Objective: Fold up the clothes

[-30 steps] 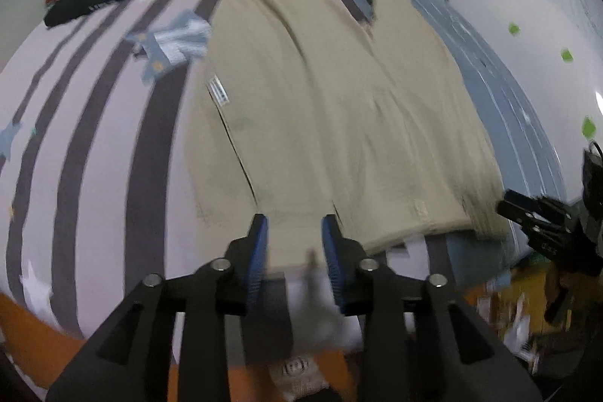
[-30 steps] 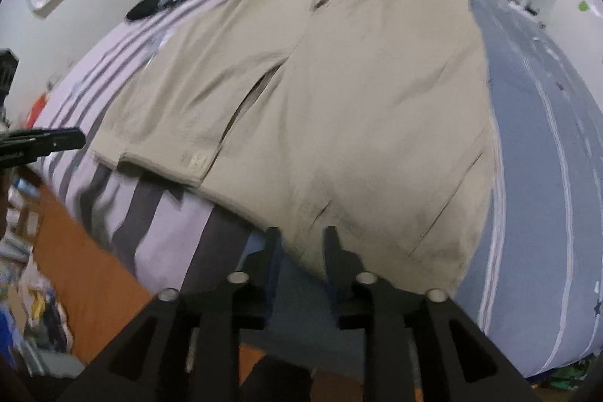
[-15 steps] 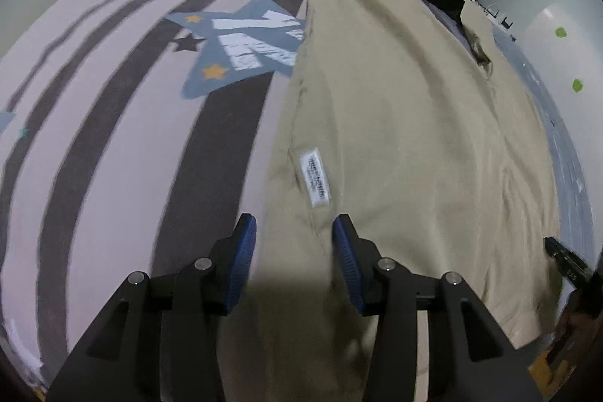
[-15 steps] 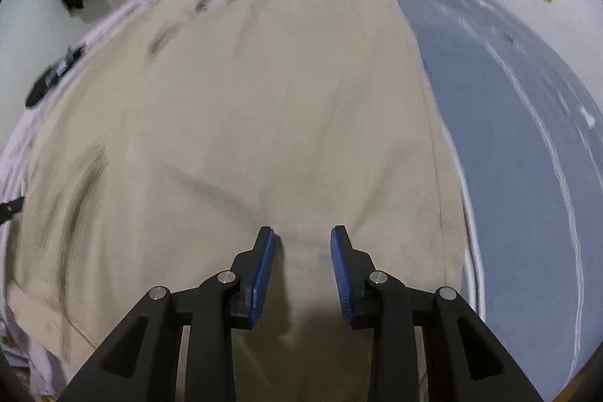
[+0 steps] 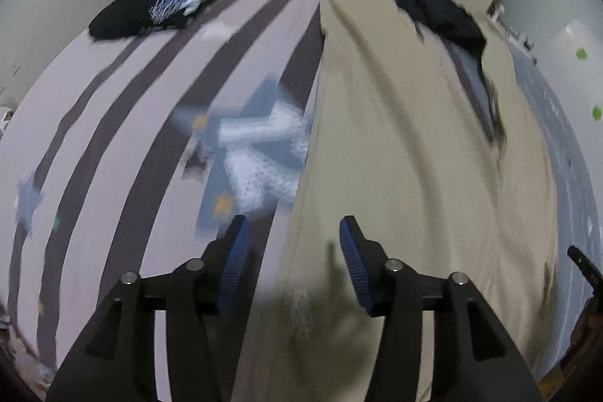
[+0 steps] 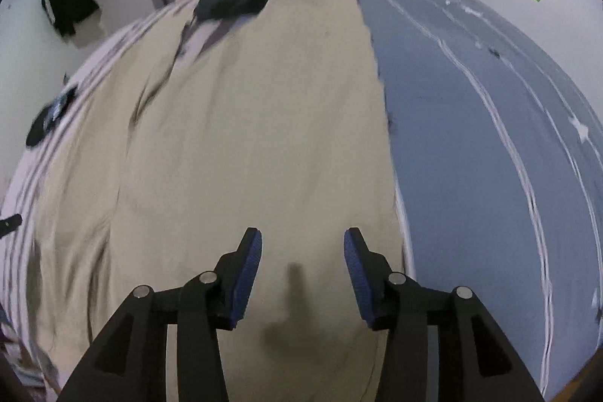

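Jaws apart and empty in left wrist view: left gripper [image 5: 292, 253] hangs over the left edge of the beige trousers [image 5: 407, 157], spread flat on the bed [image 5: 113, 138]. Striped lilac sheet with a blue star print [image 5: 252, 153]; black garment [image 5: 143, 14] at far left, a dark one [image 5: 433, 6] by the hems.

Right wrist view: right gripper [image 6: 301, 262] likewise released, above the trousers [image 6: 245, 138] near their right edge, blue sheet [image 6: 490, 138] beside. Cloth looks light, limp woven cotton; best pinched at an edge or waistband corner.

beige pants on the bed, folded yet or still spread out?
Spread. The beige pants lie flat and full length along the bed, legs side by side. Both left gripper and right gripper hover open above them.
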Tool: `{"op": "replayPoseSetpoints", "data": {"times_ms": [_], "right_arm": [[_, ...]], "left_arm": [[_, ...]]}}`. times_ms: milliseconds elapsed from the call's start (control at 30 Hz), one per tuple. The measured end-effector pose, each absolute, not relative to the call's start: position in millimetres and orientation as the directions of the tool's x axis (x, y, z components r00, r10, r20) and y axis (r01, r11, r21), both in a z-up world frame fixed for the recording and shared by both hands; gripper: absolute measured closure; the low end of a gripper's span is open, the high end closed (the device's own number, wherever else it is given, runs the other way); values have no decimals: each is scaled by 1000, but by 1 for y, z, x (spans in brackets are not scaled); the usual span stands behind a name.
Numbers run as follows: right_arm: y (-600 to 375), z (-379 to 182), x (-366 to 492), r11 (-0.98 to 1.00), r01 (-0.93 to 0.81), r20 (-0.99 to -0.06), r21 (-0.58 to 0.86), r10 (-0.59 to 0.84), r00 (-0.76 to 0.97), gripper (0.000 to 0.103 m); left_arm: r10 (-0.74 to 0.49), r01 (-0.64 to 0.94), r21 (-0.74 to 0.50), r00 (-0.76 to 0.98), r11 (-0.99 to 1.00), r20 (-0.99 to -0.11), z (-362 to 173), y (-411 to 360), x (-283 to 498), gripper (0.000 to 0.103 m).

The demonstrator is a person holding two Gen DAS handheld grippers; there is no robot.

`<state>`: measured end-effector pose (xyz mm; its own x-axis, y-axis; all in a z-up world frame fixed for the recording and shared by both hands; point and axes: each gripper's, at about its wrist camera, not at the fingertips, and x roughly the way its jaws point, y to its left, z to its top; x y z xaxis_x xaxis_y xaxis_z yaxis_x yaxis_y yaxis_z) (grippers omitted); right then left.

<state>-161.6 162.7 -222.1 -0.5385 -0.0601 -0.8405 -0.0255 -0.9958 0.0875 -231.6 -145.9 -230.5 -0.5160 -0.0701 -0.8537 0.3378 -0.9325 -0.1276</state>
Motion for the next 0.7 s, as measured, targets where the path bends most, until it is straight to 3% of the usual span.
{"op": "replayPoseSetpoints", "data": {"times_ms": [200, 500, 600, 700], "right_arm": [[172, -206, -234, -995, -30, -795, 96, -58, -604, 60], [171, -250, -323, -993, -115, -828, 32, 38, -559, 60], [176, -272, -333, -990, -138, -846, 4, 70, -528, 60], [181, -284, -336, -988, -154, -851, 2, 79, -519, 58]], "left_arm": [[-43, 319, -187, -595, -929, -802, -231, -176, -330, 50], [36, 189, -164, -542, -968, -840, -282, -194, -421, 50], [-25, 179, -72, -488, -981, -873, -305, -204, -441, 50], [-114, 329, -69, -504, -942, -856, -302, -246, -445, 50]]}}
